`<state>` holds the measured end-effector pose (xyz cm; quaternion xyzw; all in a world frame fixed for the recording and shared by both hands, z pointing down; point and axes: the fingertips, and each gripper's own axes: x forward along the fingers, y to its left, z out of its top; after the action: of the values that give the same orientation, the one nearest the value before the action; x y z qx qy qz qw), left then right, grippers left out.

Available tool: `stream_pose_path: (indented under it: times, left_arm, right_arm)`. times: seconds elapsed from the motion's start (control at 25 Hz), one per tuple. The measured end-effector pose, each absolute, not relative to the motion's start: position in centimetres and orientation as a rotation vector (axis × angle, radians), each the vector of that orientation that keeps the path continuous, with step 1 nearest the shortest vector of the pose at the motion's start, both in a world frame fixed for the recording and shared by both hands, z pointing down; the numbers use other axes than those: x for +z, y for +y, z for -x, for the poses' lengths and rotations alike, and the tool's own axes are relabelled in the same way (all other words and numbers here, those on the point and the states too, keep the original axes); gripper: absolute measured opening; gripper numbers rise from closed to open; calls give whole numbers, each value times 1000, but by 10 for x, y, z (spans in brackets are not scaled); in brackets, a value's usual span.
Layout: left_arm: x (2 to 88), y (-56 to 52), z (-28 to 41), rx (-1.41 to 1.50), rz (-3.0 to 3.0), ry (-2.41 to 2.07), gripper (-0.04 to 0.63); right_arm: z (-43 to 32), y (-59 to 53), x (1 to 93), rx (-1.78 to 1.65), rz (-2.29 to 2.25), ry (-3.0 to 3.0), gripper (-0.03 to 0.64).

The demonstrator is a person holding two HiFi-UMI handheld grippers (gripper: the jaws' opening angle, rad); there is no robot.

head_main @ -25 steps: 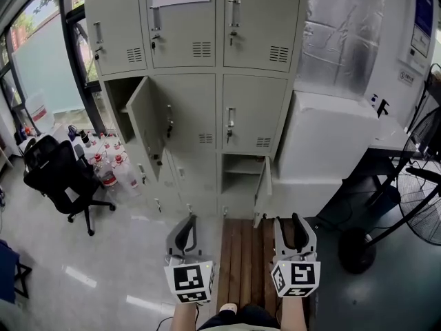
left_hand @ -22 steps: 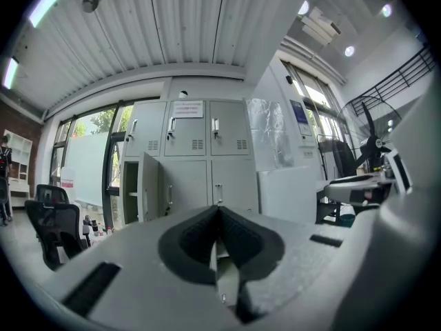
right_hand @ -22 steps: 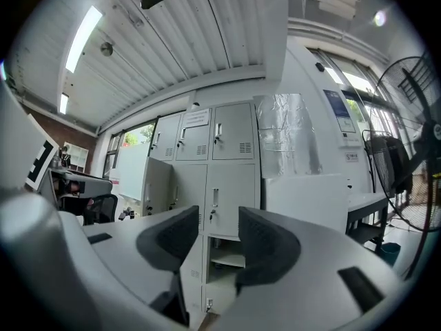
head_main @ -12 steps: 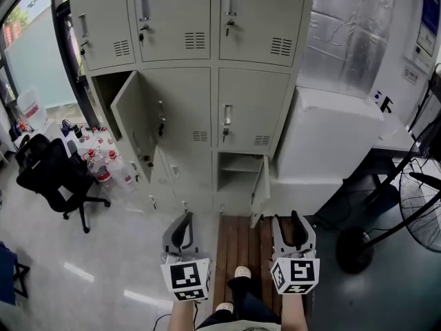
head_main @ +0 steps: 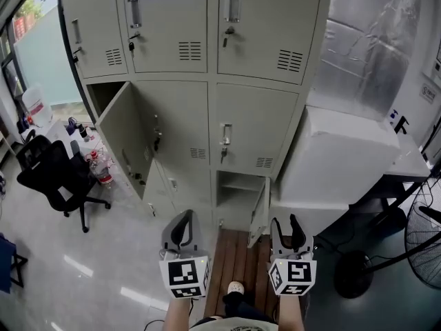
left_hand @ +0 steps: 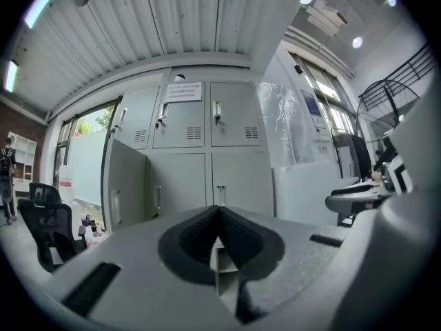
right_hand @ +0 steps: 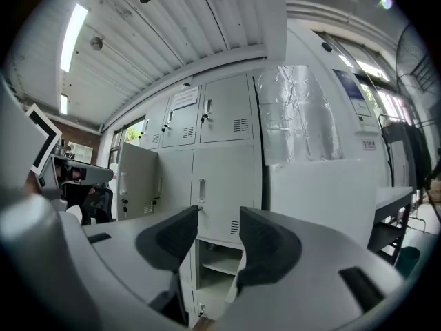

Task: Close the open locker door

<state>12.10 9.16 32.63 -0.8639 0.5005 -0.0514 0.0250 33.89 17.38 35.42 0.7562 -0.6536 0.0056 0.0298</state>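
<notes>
Locker bank [head_main: 255, 116] fills the view. Its mid-row door [head_main: 122, 138] hangs wide open at left, and a low door [head_main: 258, 211] sits ajar just ahead. Looks like the approach step, nothing touched. Left claw [head_main: 184, 217] is pressed together, right claw [head_main: 285, 221] has just been opening, both empty. Next up: get to a door's edge and push.

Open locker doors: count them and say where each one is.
2: the middle-row left door, swung wide, and the bottom-row right door. Bottom-left doors are partly hidden, so more may be open.
</notes>
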Motion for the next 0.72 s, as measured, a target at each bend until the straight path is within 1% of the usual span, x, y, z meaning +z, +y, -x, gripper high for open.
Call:
stream_pose_path:
  times: [0.4,0.72]
  left_arm:
    - [336,35,-167,-207,2636,1616,-2]
    - [358,7,-181,-297,2633,1662,-3]
  right_arm:
    - [-389,109,380,96,-2235,-2053,183]
    - [-402,76,415,178,-2174,-2053,183]
